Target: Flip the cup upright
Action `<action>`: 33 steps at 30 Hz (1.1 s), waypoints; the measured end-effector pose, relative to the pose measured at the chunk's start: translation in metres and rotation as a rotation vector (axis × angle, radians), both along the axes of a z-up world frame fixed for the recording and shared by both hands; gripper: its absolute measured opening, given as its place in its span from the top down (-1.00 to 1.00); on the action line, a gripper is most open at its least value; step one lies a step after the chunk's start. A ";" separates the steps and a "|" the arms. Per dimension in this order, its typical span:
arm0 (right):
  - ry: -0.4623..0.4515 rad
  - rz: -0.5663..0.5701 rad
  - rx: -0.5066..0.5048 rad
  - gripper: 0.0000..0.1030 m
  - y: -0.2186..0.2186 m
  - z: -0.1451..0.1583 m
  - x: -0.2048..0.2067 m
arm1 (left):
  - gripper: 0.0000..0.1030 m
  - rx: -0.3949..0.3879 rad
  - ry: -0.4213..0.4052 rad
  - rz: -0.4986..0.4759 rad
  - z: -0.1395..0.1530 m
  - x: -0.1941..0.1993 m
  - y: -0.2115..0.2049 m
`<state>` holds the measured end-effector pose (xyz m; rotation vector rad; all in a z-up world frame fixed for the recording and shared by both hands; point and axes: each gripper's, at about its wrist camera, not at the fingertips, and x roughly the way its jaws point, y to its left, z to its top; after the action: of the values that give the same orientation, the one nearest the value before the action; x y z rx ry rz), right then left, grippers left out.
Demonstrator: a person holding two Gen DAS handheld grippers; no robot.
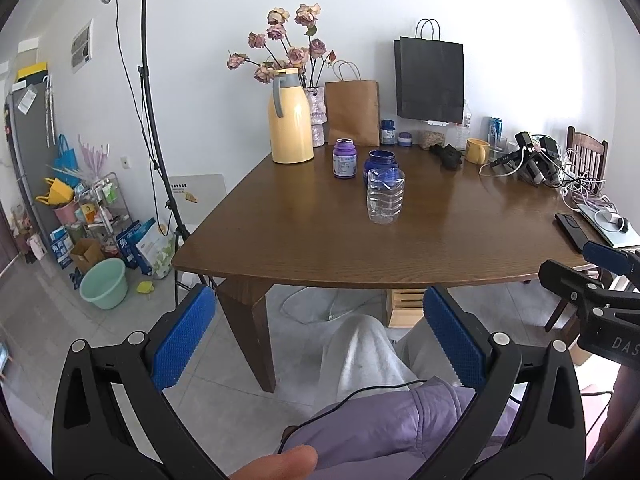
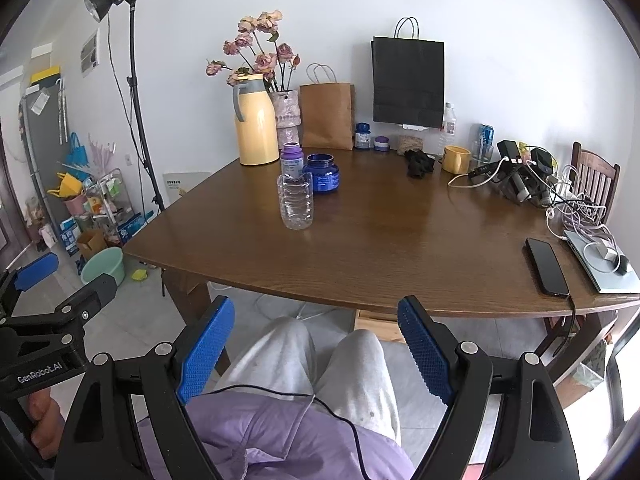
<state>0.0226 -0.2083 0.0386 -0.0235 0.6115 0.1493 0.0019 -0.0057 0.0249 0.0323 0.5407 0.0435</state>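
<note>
Left-wrist view first: my left gripper (image 1: 320, 336) hangs below the table edge over my lap, its blue pads spread wide with nothing between them. Out on the wooden table (image 1: 440, 248) I see the clear plastic cup (image 1: 385, 197) standing alone with its open end up as far as I can tell, just in front of the dark blue jar (image 1: 380, 162) and near the purple bottle (image 1: 345, 158). A yellow thermos (image 1: 291, 118) stands farther back.

From the right wrist, my right gripper (image 2: 316, 344) is likewise released, pads far apart above my knees, well short of the table. The cup (image 2: 296, 202) sits left of centre on the table (image 2: 400, 264), overlapping the purple bottle (image 2: 291, 160) behind it, with the blue jar (image 2: 322, 173) just beside. A black phone (image 2: 547, 266) lies near the right edge.
</note>
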 end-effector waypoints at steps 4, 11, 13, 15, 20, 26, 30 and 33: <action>0.001 0.001 0.000 -0.68 -0.001 0.000 0.000 | -1.00 0.000 0.002 0.002 0.000 0.000 0.000; 0.001 -0.004 0.002 -0.68 -0.001 0.000 0.000 | -1.00 -0.002 0.013 -0.004 -0.001 0.003 0.000; 0.002 -0.005 0.002 -0.68 -0.002 -0.001 0.001 | -1.00 -0.003 0.015 -0.005 -0.001 0.004 0.000; 0.002 -0.006 0.001 -0.68 -0.001 -0.001 0.000 | -1.00 -0.003 0.018 -0.006 -0.003 0.004 0.000; -0.001 -0.009 0.000 -0.68 -0.001 0.000 -0.001 | -1.00 -0.002 0.016 -0.006 -0.004 0.005 0.000; 0.001 -0.008 0.001 -0.68 -0.001 -0.001 -0.001 | -1.00 -0.003 0.020 -0.006 -0.006 0.005 0.000; 0.002 -0.009 0.001 -0.68 -0.002 -0.001 -0.001 | -1.00 -0.004 0.021 -0.006 -0.007 0.004 0.001; 0.004 -0.012 0.001 -0.68 -0.001 -0.001 -0.002 | -1.00 -0.003 0.020 -0.009 -0.008 0.004 0.002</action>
<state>0.0209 -0.2090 0.0374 -0.0183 0.6154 0.1376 0.0063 -0.0041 0.0173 0.0326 0.5603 0.0339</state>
